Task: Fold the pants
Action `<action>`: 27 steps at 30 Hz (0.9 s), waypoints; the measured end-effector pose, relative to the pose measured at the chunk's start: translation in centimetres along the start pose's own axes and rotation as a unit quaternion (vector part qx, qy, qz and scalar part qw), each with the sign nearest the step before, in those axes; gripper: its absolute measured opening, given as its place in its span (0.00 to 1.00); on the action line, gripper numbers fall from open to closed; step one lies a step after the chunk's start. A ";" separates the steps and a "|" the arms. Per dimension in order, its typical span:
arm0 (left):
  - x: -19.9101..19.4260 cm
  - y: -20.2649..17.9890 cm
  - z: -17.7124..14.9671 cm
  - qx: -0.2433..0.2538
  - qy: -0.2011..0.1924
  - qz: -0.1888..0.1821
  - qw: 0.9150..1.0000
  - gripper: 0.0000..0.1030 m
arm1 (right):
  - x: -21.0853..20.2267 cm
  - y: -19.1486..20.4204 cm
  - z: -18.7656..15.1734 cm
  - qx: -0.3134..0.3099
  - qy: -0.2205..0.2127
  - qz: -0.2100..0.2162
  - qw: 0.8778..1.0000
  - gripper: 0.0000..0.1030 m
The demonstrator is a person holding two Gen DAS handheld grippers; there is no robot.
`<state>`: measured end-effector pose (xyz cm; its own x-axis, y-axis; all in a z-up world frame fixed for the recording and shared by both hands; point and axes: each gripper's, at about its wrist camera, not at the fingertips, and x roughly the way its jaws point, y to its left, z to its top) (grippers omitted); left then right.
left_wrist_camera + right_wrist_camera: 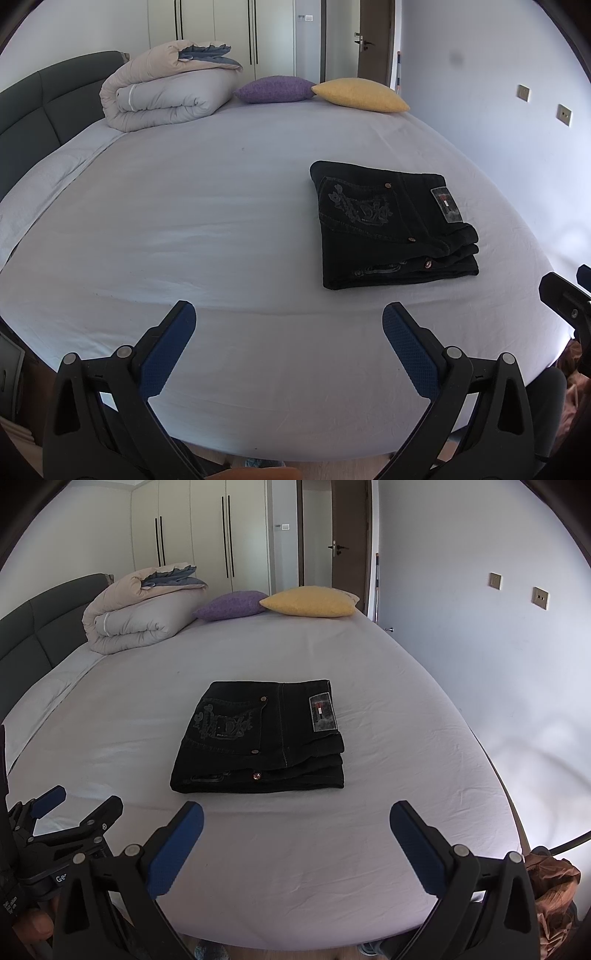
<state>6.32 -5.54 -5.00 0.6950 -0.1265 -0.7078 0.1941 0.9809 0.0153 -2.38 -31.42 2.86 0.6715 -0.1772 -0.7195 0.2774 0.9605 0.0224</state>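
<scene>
A pair of black pants [391, 229] lies folded into a compact stack on the white bed sheet [207, 229], back pocket embroidery and a grey label facing up. In the right wrist view the black pants [262, 738] sit straight ahead in the middle of the bed. My left gripper [288, 314] hovers open over the near edge of the bed, to the left of and nearer than the pants, holding nothing. Just short of the stack, my right gripper [295, 812] is open and holds nothing. The left gripper [70, 805] also shows at the lower left of the right wrist view.
A rolled duvet [166, 96], a purple cushion [273, 88] and a yellow cushion [362, 94] lie at the far end by the dark headboard [33, 107]. A wall [480, 646] runs along the bed's right side. Brown cloth [554, 893] sits by the near right corner.
</scene>
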 end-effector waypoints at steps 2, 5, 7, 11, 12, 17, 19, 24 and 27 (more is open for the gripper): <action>0.1 0.0 0.0 0.000 0.001 0.000 1.000 1.00 | 0.0 0.0 0.0 0.000 0.000 0.000 1.000 1.00; 0.2 0.1 -0.1 -0.001 0.002 -0.001 1.000 1.00 | 0.1 0.0 -0.1 0.000 0.001 0.000 1.000 1.00; 0.3 0.1 -0.1 -0.001 0.002 -0.001 1.000 1.00 | 0.2 0.0 -0.1 0.000 0.001 0.000 1.000 1.00; 0.3 0.1 -0.1 -0.001 0.002 -0.001 1.000 1.00 | 0.2 0.0 -0.1 0.000 0.002 0.000 1.000 1.00; 0.3 0.1 -0.1 -0.001 0.002 -0.001 1.000 1.00 | 0.2 0.0 -0.1 0.000 0.002 0.000 1.000 1.00; 0.4 0.2 -0.1 -0.001 0.003 -0.001 1.000 1.00 | 0.4 -0.1 -0.3 0.001 0.003 0.000 1.000 1.00; 0.4 0.3 0.0 -0.001 0.003 -0.002 1.000 1.00 | 0.5 -0.1 -0.4 0.001 0.004 0.000 1.000 1.00; 0.4 0.3 0.0 0.000 0.003 -0.002 1.000 1.00 | 0.6 0.0 -0.5 0.002 0.005 0.000 1.000 1.00; 0.4 0.4 0.0 0.000 0.003 -0.002 1.000 1.00 | 0.7 0.0 -0.6 0.001 0.005 0.000 1.000 1.00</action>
<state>6.66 -5.24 -5.29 0.6897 -0.1290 -0.7125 0.1959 0.9805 0.0121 -2.33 -31.44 1.94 0.6645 -0.1752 -0.7265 0.2794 0.9599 0.0240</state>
